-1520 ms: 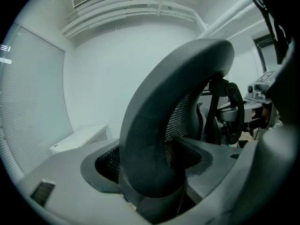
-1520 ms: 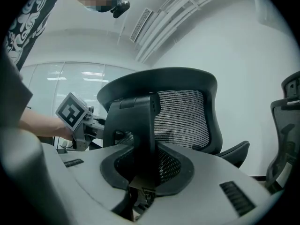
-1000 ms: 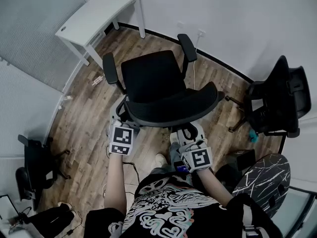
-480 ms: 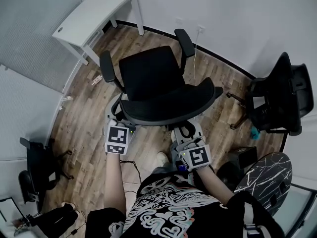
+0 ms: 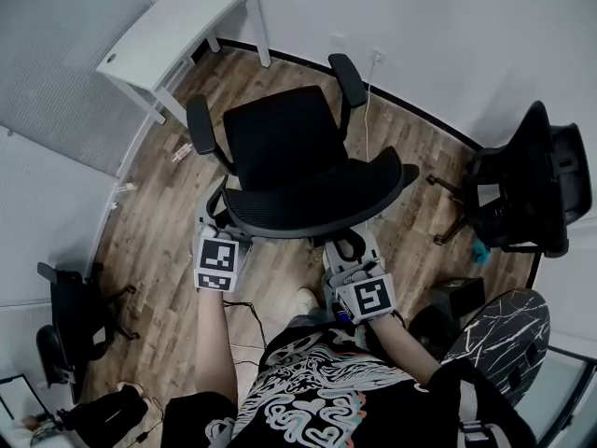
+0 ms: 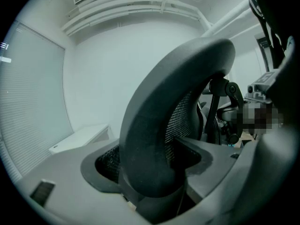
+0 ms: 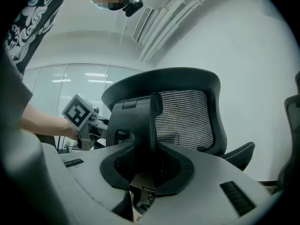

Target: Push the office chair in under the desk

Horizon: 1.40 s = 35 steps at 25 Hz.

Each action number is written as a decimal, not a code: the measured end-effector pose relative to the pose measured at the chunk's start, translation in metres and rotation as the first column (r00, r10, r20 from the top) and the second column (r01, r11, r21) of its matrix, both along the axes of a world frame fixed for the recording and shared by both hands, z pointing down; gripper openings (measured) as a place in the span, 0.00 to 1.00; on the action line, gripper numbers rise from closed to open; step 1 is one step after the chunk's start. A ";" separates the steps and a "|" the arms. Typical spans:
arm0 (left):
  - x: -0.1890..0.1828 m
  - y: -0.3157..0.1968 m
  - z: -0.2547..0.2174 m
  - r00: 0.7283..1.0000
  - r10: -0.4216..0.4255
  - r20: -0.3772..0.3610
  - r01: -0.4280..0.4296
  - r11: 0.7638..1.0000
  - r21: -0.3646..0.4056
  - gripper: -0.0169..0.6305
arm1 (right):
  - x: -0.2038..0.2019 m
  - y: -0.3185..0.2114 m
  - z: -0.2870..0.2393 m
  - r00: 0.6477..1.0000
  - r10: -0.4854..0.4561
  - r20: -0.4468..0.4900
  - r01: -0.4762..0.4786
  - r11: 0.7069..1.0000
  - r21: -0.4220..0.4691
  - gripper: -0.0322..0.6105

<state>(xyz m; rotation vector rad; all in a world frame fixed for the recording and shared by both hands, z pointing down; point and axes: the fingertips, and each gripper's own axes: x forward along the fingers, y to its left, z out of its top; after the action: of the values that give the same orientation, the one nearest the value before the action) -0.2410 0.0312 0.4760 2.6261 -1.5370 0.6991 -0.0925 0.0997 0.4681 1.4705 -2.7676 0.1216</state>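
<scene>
The office chair (image 5: 284, 143) stands out in the open on the wooden floor (image 5: 154, 222). Its backrest (image 5: 322, 203) is turned to you and its seat faces away, toward the desk (image 5: 173, 26). The desk is well apart from the chair, beyond its front and off to its left, in the corner where the walls meet. The chair is not yet under it, so most of the push looks to be ahead of you.

Your left gripper (image 5: 213, 222) sits at the left end of the backrest. Its jaws are closed on the curved rim (image 6: 150, 139) of the frame, which fills the gap between them. Your right gripper (image 5: 353, 248) is lower, behind the middle of the backrest, with its jaws drawn in on the black spine (image 7: 140, 121) that carries the backrest. Two holds set apart like this give you steering as well as thrust. With one hold alone the seat would probably swivel instead of travelling.

Since the desk lies to the chair's front-left, you will likely need to lead with the right hold and swing the seat toward the opening between the desk's legs. Mind the armrests (image 5: 201, 124), which could catch the desktop edge. A second chair (image 5: 522, 185) stands well to the right of the office chair, clear of the likely path.
</scene>
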 end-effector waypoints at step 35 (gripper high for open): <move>0.015 -0.051 -0.001 0.999 -0.041 0.009 0.040 0.999 0.020 0.56 | 0.016 -0.054 0.000 0.999 -0.052 0.002 0.052 0.999 0.000 0.16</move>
<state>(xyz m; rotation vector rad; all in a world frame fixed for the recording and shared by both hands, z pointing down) -0.2264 -0.0200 0.4748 2.6012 -1.6027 0.6979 -0.0768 0.0455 0.4682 1.3982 -2.8044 0.1227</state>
